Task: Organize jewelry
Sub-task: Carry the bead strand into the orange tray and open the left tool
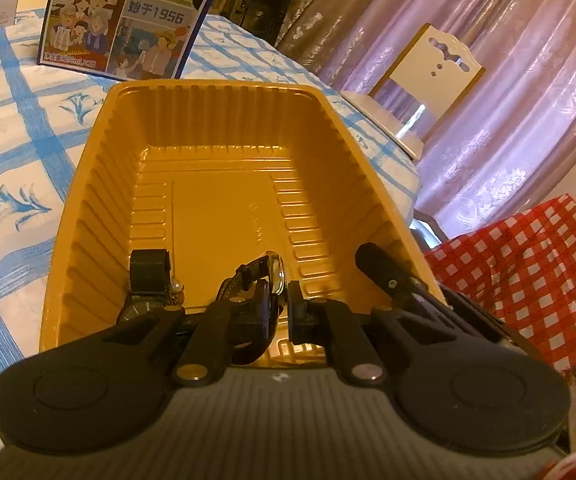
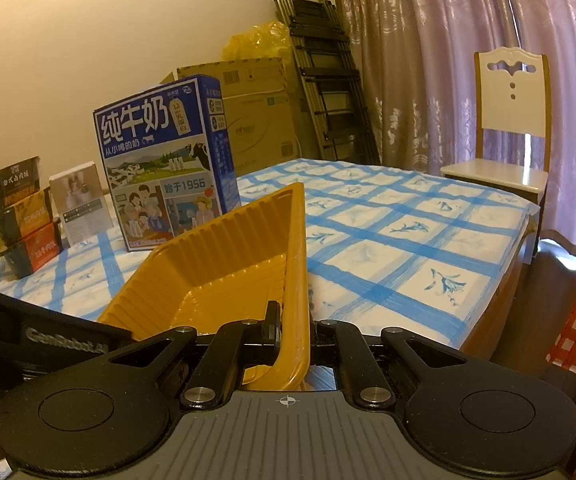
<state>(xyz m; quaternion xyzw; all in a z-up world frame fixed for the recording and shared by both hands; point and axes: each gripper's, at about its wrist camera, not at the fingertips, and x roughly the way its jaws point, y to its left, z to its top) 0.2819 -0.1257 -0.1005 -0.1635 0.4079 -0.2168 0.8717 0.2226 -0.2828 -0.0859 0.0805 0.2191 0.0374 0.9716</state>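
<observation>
A yellow ribbed plastic tray stands on the blue-checked tablecloth, and it also shows in the right wrist view. My left gripper is inside the tray's near end, shut on a watch with a silver case and black strap. A second black watch lies in the tray's near left corner. My right gripper is shut on the tray's right wall at its near end; its finger shows over the rim in the left view.
A blue milk carton box stands behind the tray. Stacked instant-noodle bowls and a small white box are at the far left. A white chair stands by the table's far edge. Red-checked cloth lies to the right.
</observation>
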